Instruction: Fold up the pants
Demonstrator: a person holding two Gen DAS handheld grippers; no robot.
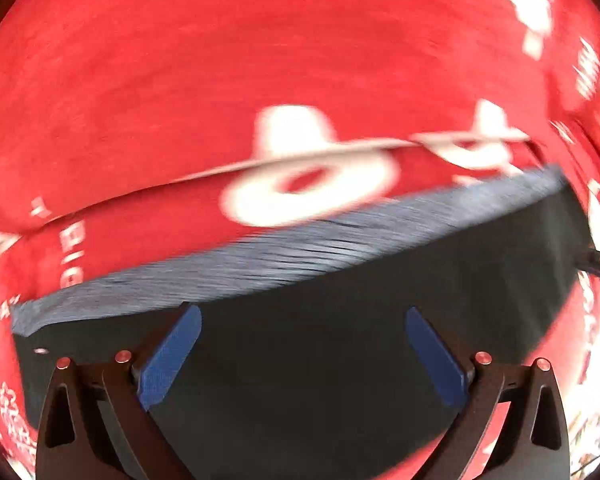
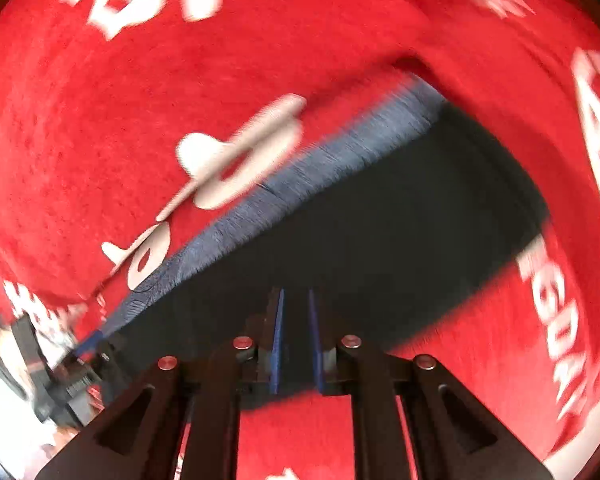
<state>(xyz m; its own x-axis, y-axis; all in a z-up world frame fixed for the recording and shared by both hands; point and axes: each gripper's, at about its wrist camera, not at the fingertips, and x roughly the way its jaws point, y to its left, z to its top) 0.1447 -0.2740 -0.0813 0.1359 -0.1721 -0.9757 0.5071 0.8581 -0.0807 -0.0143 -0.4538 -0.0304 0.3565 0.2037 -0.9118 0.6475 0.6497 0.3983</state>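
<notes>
Blue pads [image 1: 172,356] of the left gripper [image 1: 302,356] stand wide apart over dark pants [image 1: 340,320]; right gripper [image 2: 296,340] points down, jaws nearly together, nothing visibly clamped; red cloth [image 1: 180,80] beneath.

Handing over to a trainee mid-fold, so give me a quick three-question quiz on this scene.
1. True or false: the left claw is wide open over the dark pants.
2. The cloth under the pants is: A plain blue, B red with white print, C green stripes.
3. Which claw's jaws stand closer together?
Key: 1 true; 2 B; 3 the right claw.
</notes>
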